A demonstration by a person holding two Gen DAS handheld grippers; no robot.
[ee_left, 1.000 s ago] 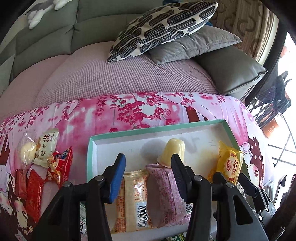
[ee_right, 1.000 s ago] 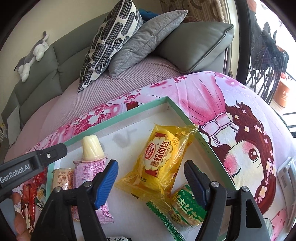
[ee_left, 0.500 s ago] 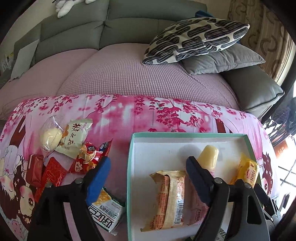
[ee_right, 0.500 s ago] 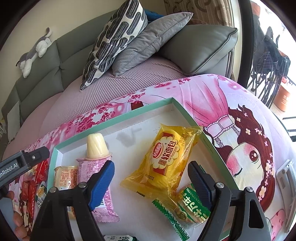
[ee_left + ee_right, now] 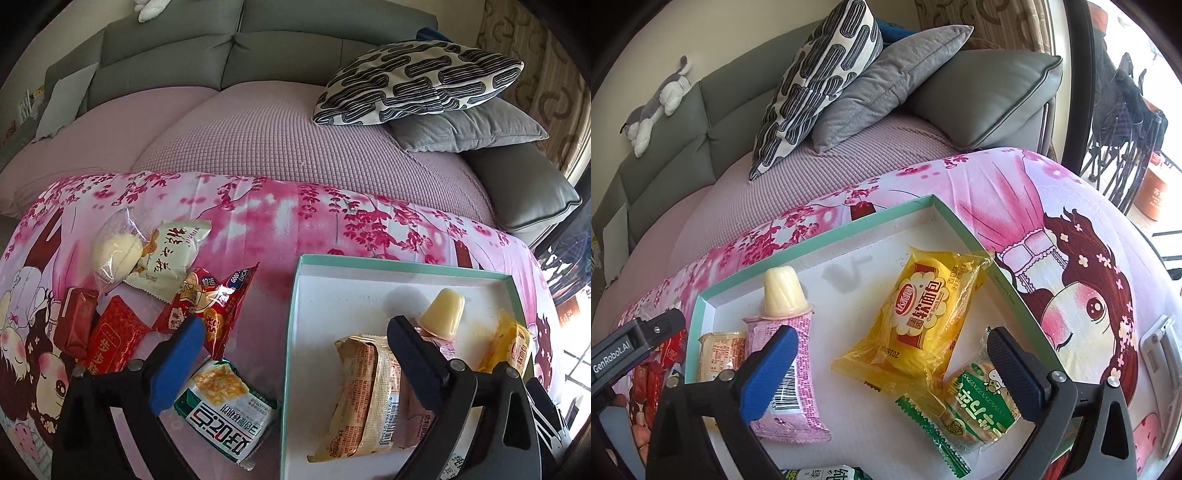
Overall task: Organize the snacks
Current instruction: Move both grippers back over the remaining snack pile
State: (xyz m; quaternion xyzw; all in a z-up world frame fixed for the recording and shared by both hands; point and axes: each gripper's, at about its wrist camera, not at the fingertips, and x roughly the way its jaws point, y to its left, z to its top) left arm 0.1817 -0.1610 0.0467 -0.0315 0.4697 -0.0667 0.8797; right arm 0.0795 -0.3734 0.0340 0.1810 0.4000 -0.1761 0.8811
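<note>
A white tray with a mint rim (image 5: 294, 332) (image 5: 827, 237) lies on the pink printed cloth. In it are an orange packet (image 5: 364, 391), a pink packet (image 5: 792, 373), a yellow jelly cup (image 5: 443, 314) (image 5: 783, 291), a yellow bread packet (image 5: 923, 317) and a green biscuit packet (image 5: 982, 398). My left gripper (image 5: 295, 354) straddles the tray's left rim; its jaws are opening and grip nothing. A green-white packet (image 5: 221, 406) lies below it. My right gripper (image 5: 894, 369) hangs over the yellow bread packet, jaws opening, pads clear of it.
Loose snacks lie left of the tray: red packets (image 5: 110, 339), a red chip bag (image 5: 207, 306), a cream packet (image 5: 170, 254) and a wrapped bun (image 5: 114, 251). Behind are a grey sofa with a mauve cover (image 5: 277, 140) and cushions (image 5: 421, 85). The left gripper's body (image 5: 631, 343) shows at the left edge.
The left gripper's jaws spread wide and it shifted left, from over the tray's packets to its left rim. The right gripper's jaws widened off the yellow bread packet without moving.
</note>
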